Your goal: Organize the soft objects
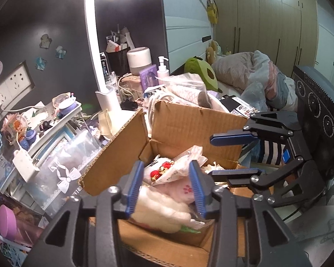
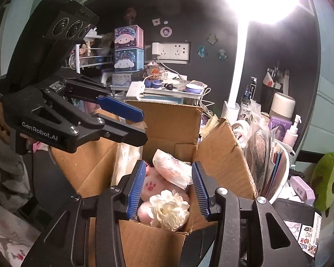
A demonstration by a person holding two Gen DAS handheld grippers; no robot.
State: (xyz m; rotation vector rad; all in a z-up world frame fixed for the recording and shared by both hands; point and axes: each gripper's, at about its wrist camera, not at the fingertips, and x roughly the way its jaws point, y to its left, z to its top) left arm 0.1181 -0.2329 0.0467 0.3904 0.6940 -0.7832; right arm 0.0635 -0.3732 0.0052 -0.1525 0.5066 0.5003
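An open cardboard box (image 1: pixel 189 129) (image 2: pixel 222 155) holds soft items. In the left wrist view I see a white fluffy plush (image 1: pixel 162 211), a pink plush with a paw print (image 1: pixel 184 189) and a clear bag with a red trinket (image 1: pixel 167 171). The right wrist view shows the pink paw plush (image 2: pixel 151 187), a cream fabric flower (image 2: pixel 169 207) and a wrapped pink-white item (image 2: pixel 173 169). My left gripper (image 1: pixel 166 187) (image 2: pixel 142 126) hangs open over the box, pads clear of the plush. My right gripper (image 2: pixel 168 189) (image 1: pixel 212 155) is open beside it, holding nothing.
A white desk lamp (image 1: pixel 106 98) and a cluttered shelf (image 1: pixel 55 120) stand behind the box. A white basket of bags (image 2: pixel 278 178) crowds its right side. A green avocado plush (image 1: pixel 202 73) and bedding (image 1: pixel 256 73) lie further right. The box flaps stand up around the opening.
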